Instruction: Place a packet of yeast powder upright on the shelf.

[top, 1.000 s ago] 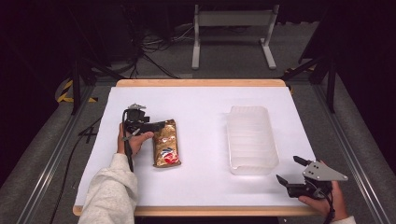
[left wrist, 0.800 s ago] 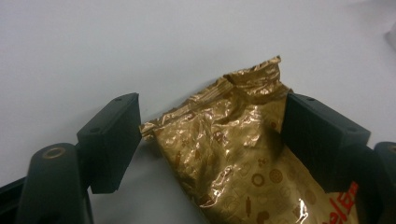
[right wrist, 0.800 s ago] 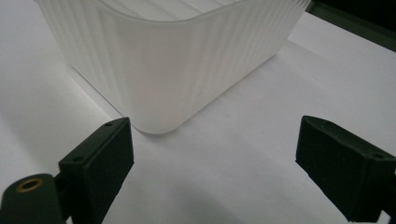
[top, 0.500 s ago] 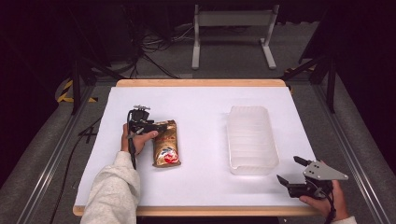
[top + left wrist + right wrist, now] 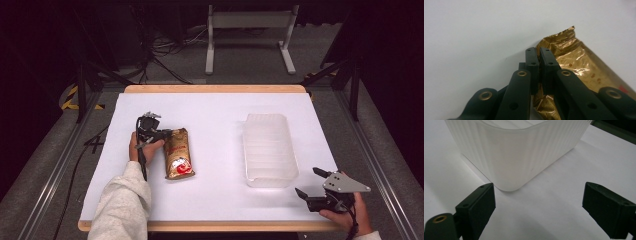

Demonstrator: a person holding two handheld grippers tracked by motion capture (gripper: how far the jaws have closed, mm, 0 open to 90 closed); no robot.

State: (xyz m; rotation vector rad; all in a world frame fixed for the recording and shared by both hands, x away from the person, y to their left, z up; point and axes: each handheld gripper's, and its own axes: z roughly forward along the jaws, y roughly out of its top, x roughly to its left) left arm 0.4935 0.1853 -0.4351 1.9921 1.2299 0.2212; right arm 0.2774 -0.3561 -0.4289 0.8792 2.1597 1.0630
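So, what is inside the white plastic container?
Nothing is visible inside the white plastic container: the high view shows a bare ribbed bottom. The right gripper view shows its outer wall; the inside is hidden there.

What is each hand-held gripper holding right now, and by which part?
The left hand-held gripper has just closed on the gold snack bag, pinching its crimped top edge. The right hand-held gripper is open and holds nothing.

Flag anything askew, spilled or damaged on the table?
Nothing spilled or broken. The gold packet lies flat, slightly tilted, its foil crinkled where the left tongs have just closed on its top corner. The white tub stands upright, apart from the open right tongs.
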